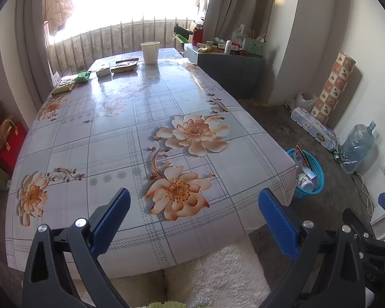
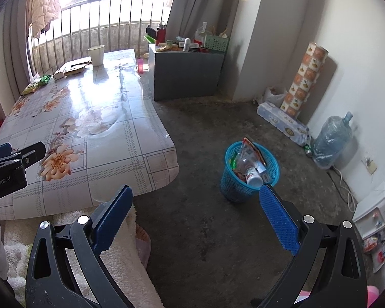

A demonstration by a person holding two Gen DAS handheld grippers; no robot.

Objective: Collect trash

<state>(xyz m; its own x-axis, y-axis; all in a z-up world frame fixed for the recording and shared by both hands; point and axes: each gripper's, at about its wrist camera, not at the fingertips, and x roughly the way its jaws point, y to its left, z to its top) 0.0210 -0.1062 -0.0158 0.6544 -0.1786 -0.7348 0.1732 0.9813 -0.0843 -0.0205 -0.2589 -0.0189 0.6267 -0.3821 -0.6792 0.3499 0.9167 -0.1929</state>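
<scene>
A blue mesh trash basket point(image 2: 246, 179) stands on the floor right of the table, holding wrappers and a white bottle; it also shows in the left wrist view as the basket point(image 1: 310, 177). On the far end of the flowered table point(image 1: 141, 133) lie green snack packets point(image 1: 71, 82), a small white box point(image 1: 104, 71), a brown wrapper point(image 1: 124, 66) and a white paper cup point(image 1: 150, 52). My left gripper point(image 1: 192, 205) hangs open over the table's near edge, empty. My right gripper point(image 2: 196, 205) is open above the floor, short of the basket, empty.
A grey cabinet point(image 2: 187, 74) cluttered with bottles stands beyond the table. A patterned roll point(image 2: 305, 79), a tissue pack point(image 2: 282, 123) and a large water jug point(image 2: 332, 138) line the right wall. A fluffy white rug point(image 1: 223, 277) and a person's foot point(image 2: 142, 233) lie below.
</scene>
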